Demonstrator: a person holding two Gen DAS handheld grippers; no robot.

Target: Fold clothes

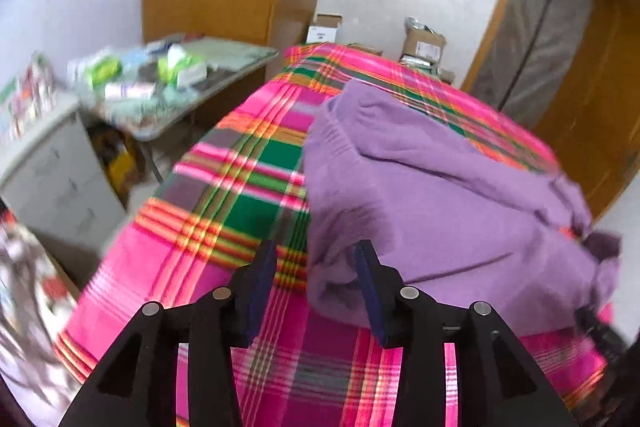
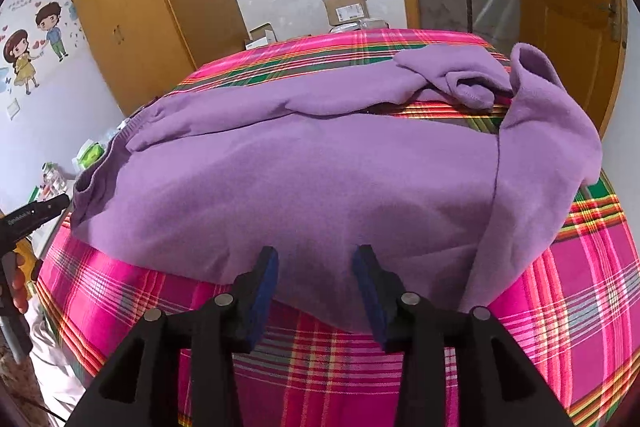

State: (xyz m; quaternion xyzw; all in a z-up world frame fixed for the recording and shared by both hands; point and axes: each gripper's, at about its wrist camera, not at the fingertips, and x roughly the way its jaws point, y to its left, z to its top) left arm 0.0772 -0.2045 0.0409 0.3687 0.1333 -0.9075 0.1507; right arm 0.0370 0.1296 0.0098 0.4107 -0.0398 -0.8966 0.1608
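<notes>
1. Spread across the bed's pink plaid cover (image 2: 560, 307): purple fleece sweater (image 2: 300, 187), one sleeve bunched far right.
2. Beyond: wooden wardrobe (image 2: 132, 11), cardboard boxes (image 2: 346, 9), cluttered table (image 1: 224, 63) on the left.
3. Left gripper (image 1: 316, 255) and right gripper (image 2: 316, 259): jaws apart, holding nothing.

Supporting surface (image 2: 560, 307) covered by a pink plaid cloth (image 1: 208, 227) with green and orange bands, apparently a bed; one purple fleece garment (image 2: 300, 187) lies directly on it, spread flat, one sleeve (image 2: 460, 79) bunched at the far edge.
</notes>
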